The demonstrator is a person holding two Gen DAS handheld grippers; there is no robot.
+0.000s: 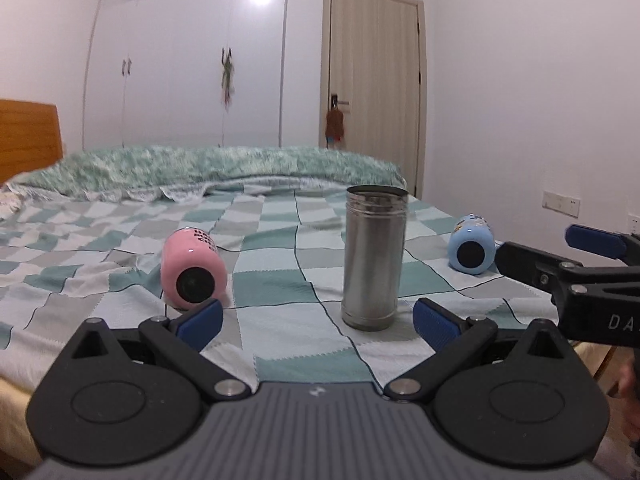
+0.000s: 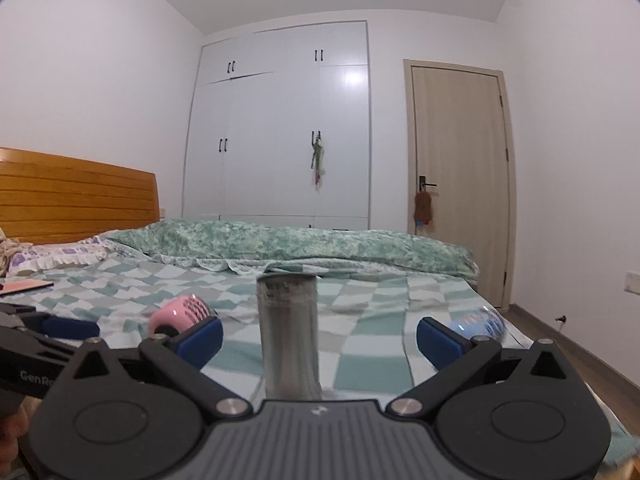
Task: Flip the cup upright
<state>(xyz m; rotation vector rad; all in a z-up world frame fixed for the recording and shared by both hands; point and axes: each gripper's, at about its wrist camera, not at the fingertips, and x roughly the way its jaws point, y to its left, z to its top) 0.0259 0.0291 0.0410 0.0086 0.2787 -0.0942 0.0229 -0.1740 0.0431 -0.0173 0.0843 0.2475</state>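
A steel cup stands upright, mouth up, on the checked bedsheet. A pink cup lies on its side to its left. A blue cup lies on its side to its right. My left gripper is open and empty, just short of the steel cup. My right gripper is open, with the steel cup standing between its fingers without touching them. The right gripper also shows in the left wrist view, beside the blue cup. The pink cup and blue cup flank it.
A green quilt lies bunched across the far side of the bed. A wooden headboard stands at the left. A white wardrobe and a door are behind. The bed's right edge drops to the floor.
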